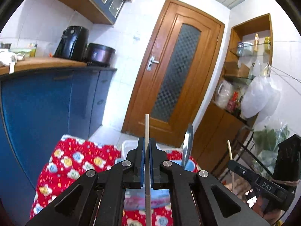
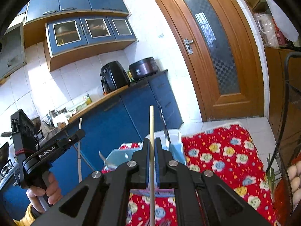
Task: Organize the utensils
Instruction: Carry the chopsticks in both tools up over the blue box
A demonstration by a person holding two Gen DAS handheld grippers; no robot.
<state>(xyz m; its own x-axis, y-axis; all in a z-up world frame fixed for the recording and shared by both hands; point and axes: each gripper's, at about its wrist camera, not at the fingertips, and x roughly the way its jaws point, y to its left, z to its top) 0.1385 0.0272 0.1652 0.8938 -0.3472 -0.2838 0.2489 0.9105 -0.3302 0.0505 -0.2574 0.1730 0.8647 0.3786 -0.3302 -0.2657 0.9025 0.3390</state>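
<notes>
My left gripper [image 1: 147, 146] is shut on a pale chopstick [image 1: 147, 128] that stands upright between its blue pads, above the table. My right gripper [image 2: 152, 145] is shut on a second, yellowish chopstick [image 2: 151, 124], also upright. Just behind both grippers stands a light blue utensil holder [image 1: 189, 164] with a metal spoon [image 1: 188, 143] upright in it; it also shows in the right wrist view [image 2: 116, 155] with a metal utensil [image 2: 165, 130] in it. The right gripper shows in the left wrist view [image 1: 230, 161], and the left gripper in the right wrist view [image 2: 80, 131].
A red flowered cloth [image 1: 75, 162] covers the table [image 2: 225, 156]. A white plastic container [image 1: 128, 144] sits behind the holder. Blue cabinets [image 1: 47, 101] with an air fryer [image 1: 73, 42] and a cooker [image 1: 99, 53] stand left. A wooden door [image 1: 178, 71] is ahead, a wire rack [image 1: 250, 150] right.
</notes>
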